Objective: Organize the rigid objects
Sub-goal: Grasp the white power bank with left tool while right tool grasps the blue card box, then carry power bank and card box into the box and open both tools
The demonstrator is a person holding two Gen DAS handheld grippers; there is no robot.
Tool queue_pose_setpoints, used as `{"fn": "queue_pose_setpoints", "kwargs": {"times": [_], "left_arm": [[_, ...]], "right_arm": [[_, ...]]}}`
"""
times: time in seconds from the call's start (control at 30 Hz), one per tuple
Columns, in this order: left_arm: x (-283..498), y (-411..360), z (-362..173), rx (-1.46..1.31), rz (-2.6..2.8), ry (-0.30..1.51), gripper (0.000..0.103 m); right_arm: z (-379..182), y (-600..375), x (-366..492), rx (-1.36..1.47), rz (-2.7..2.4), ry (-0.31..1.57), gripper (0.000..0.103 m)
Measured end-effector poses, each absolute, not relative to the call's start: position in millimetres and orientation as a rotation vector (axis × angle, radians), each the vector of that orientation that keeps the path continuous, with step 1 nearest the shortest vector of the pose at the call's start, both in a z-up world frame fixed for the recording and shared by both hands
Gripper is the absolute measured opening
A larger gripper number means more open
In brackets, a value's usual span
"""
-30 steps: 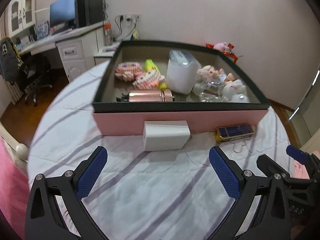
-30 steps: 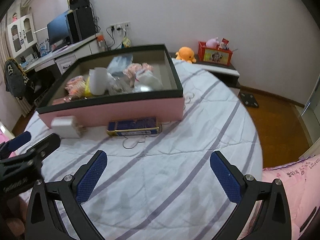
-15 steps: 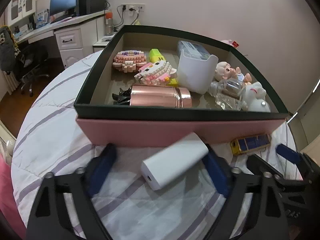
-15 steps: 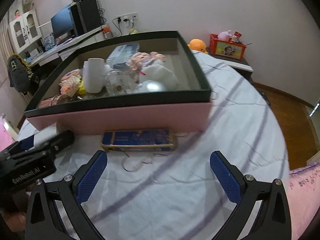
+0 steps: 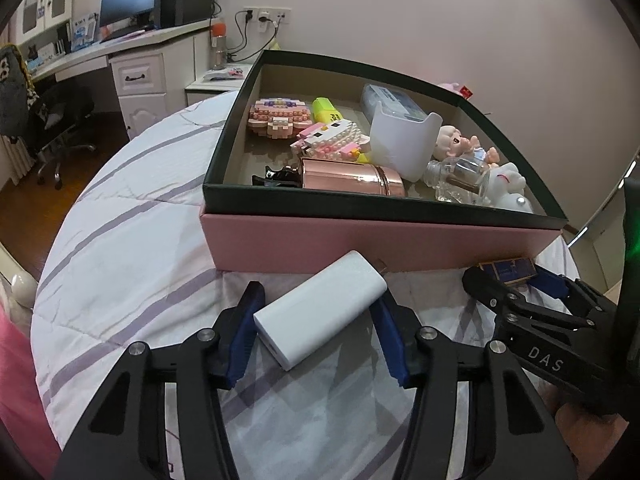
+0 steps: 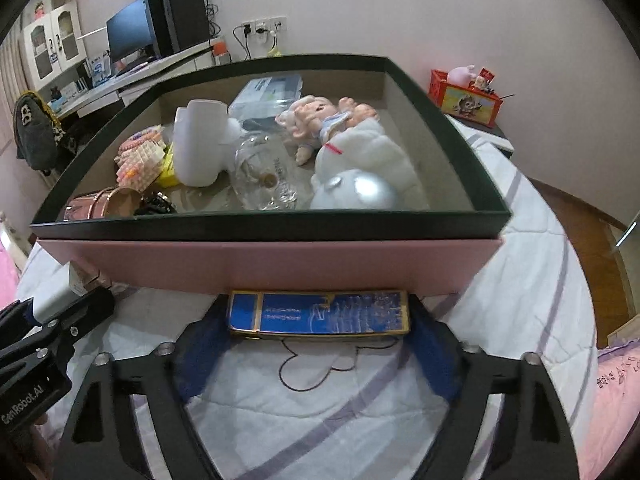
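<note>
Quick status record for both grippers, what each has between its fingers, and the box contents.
left gripper: fingers closed against the white power bank, which lies tilted on the bedsheet
right gripper: fingers at both ends of the blue flat box; contact blurred
storage box: open, pink wall, dark rim
inside: rose-gold cylinder, white container, doll, glass bottle, brick models

Bedroom: quilted bed (image 5: pixel 132 248), computer desk (image 5: pixel 120 46)
</note>
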State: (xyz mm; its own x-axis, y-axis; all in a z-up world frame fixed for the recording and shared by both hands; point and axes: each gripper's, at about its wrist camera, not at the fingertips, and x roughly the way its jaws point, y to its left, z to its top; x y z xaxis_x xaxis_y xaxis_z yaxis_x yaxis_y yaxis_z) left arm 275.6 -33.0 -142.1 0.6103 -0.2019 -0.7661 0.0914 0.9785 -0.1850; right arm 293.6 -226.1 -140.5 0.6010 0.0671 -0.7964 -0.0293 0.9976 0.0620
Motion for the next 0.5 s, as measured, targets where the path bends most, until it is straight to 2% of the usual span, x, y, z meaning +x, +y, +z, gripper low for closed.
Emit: {"fn": "queue_pose_setpoints", "kwargs": {"times": [0.5], "left_arm": [[237.8,-19.6,-114.6,-0.129,-0.183,0.855,0.054]], "right_arm": [[-108.2,-229.6,241.7,0.110,0.127,0.872,0.084]]}}
